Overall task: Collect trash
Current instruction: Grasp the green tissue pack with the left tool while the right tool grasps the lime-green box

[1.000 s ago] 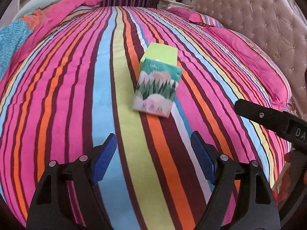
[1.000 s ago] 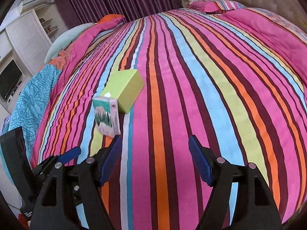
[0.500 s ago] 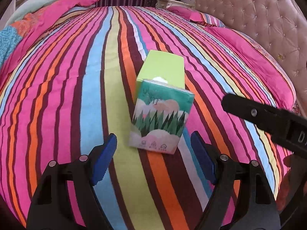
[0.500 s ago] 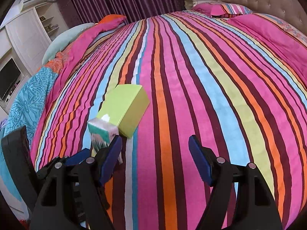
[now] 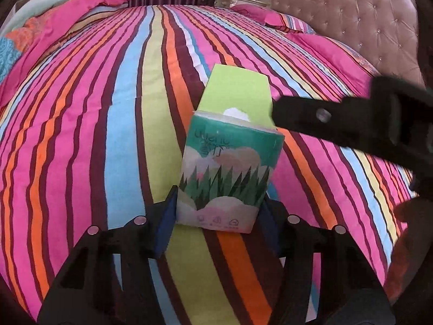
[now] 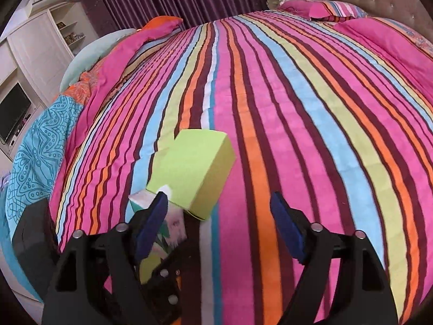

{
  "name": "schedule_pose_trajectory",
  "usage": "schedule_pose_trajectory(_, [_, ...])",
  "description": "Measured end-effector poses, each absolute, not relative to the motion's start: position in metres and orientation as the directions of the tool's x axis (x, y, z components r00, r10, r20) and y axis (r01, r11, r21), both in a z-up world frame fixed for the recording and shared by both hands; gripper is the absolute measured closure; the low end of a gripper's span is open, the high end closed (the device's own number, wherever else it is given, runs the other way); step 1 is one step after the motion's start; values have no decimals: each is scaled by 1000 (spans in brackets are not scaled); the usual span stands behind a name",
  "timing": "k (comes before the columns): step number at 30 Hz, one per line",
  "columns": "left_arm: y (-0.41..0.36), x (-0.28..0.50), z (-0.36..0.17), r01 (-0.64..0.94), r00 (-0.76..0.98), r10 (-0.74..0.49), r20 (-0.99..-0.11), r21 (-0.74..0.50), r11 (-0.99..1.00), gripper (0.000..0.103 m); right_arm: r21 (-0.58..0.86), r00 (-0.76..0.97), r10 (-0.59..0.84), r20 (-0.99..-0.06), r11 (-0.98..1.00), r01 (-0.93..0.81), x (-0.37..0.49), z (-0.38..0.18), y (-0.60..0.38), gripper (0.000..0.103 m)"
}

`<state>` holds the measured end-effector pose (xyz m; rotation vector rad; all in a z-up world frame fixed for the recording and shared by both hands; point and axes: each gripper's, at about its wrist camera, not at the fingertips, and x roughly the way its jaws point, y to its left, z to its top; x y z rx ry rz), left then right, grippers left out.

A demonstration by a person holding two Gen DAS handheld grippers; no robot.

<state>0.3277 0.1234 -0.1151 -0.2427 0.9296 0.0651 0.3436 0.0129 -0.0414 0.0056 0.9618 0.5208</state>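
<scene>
My left gripper [image 5: 217,216] has its blue pads on either side of the tissue pack [image 5: 230,173], pressed against its lower end. The pack stands on the striped bedspread [image 5: 108,135], just in front of a lime green box [image 5: 235,92] (touching it, I think). My right gripper [image 6: 217,224] hangs wide open over the bedspread beside that box, holding nothing.

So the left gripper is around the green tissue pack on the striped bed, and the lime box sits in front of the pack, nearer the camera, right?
Not quite. In the left wrist view the lime box lies behind the tissue pack, farther from the camera, not in front. The rest holds: the left gripper has its jaws on either side of the pack on the striped bed.
</scene>
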Motion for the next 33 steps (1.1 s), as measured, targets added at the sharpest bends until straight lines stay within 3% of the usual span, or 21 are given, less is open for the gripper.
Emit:
schedule_pose_trajectory(13, [165,306,-111,-215,610,-17,-792,-186,959,49,167,460,370,-807,890,-423,356,-56,62,29])
schedule_pose_trajectory(22, [186,305,-114,-247,620,-25,-785,-225,942,49,56,497,267,-826,916,-398,364,-60,90,23])
schedule_pose_trajectory(27, [189,304,-115,-248,621,-32,-783,-235,940,49,110,427,249,-869,939,-326,379,-81,84,23])
schedule_pose_trajectory(33, [187,304,-115,-238,619,-33,-785,-227,944,49,109,433,278,-857,920,-376,378,-80,76,36])
